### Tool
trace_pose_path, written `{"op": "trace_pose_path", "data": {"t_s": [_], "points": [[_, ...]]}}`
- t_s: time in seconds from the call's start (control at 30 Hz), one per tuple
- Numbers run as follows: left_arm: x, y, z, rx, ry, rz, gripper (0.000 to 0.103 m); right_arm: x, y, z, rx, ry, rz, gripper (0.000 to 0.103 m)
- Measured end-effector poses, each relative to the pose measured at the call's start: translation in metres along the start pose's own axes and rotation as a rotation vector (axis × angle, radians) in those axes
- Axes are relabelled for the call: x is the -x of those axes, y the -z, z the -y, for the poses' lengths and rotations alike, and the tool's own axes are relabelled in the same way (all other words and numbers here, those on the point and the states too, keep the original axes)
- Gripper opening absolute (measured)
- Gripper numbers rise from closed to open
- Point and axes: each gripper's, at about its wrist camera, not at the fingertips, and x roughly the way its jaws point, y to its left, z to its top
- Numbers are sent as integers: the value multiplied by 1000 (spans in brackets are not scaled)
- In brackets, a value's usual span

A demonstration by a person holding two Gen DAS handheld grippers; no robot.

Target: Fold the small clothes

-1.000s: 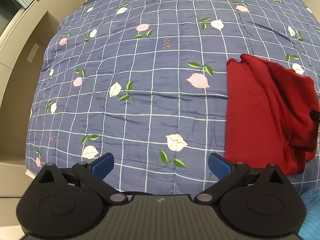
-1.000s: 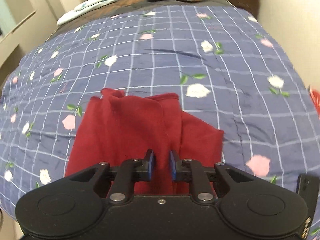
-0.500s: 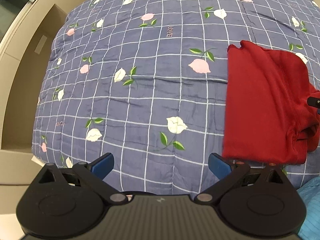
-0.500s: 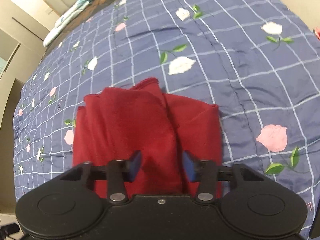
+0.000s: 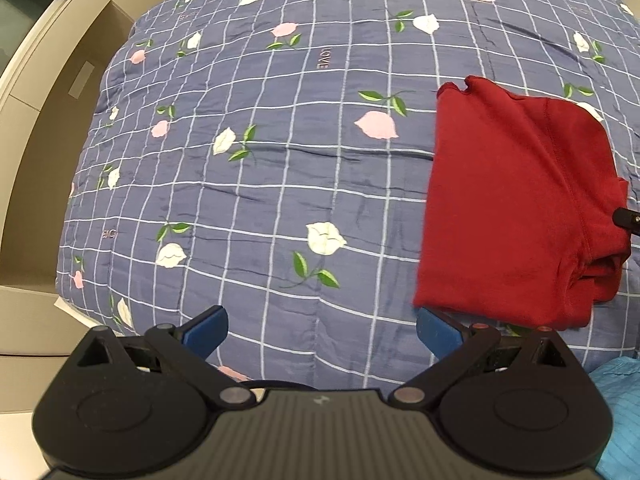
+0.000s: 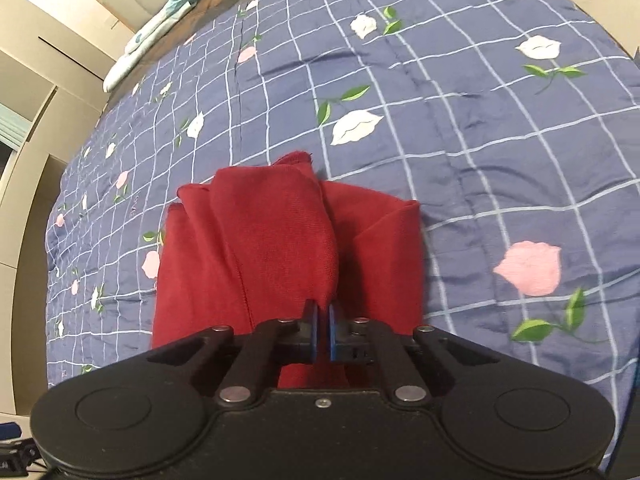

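A dark red garment (image 5: 512, 208) lies partly folded on the blue flowered quilt (image 5: 280, 160), at the right of the left wrist view. My left gripper (image 5: 322, 330) hovers open over bare quilt, its right fingertip just short of the garment's near corner. In the right wrist view the red garment (image 6: 260, 248) fills the middle. My right gripper (image 6: 322, 326) is shut on a raised fold of it, with the cloth edge pinched between the blue pads. A black tip of the right gripper (image 5: 629, 219) pokes in at the garment's right side.
A light blue cloth (image 5: 618, 404) lies at the lower right by the bed's edge. Beige cabinets (image 5: 36, 128) run along the left side of the bed. A pale folded cloth (image 6: 160, 20) lies near the headboard, far back.
Half a second ago the right gripper's fingers stood apart over the garment; now they are closed on its fold. The left gripper stays open and has shifted only slightly.
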Motion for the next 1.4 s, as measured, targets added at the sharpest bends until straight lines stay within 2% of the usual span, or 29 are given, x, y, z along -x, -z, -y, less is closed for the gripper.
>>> {"op": "trace_pose_path", "data": {"t_s": [0.23,0.43,0.57,0.63,0.77,0.83,0.93,0.97,1.0,1.07,1.1,1.13,1.23,1.4], "points": [[2,0,17,-18,13,9,102,14,8,21,2,41,7,3],[3,3,27,-42,13,1,102,22,-5,30,-10,75,56,0],[2,4,31,-57,16,-5,102,16,-10,34,-15,59,21,1],[3,5,34,-68,17,-4,102,17,-7,33,-13,54,20,15],[3,7,35,-73,20,-2,102,15,2,31,-49,10,8,31],[3,8,33,-65,16,-1,102,9,4,28,-51,5,-14,44],[4,9,27,-52,6,4,102,-4,2,21,-48,21,-55,56],[4,10,25,-47,2,3,102,-9,2,20,-51,25,-73,56],[4,11,22,-40,-1,1,102,-15,2,19,-55,29,-93,56],[3,12,16,-24,-5,-7,102,-22,3,15,-47,36,-112,37],[3,13,14,-16,-6,-11,102,-24,4,12,-33,39,-116,15],[2,13,11,-7,-6,-13,102,-23,5,9,-15,44,-114,8],[1,14,8,7,-3,-21,102,-18,6,6,24,50,-92,5],[-1,13,13,-9,9,-22,102,-3,12,16,6,73,-63,4]]}}
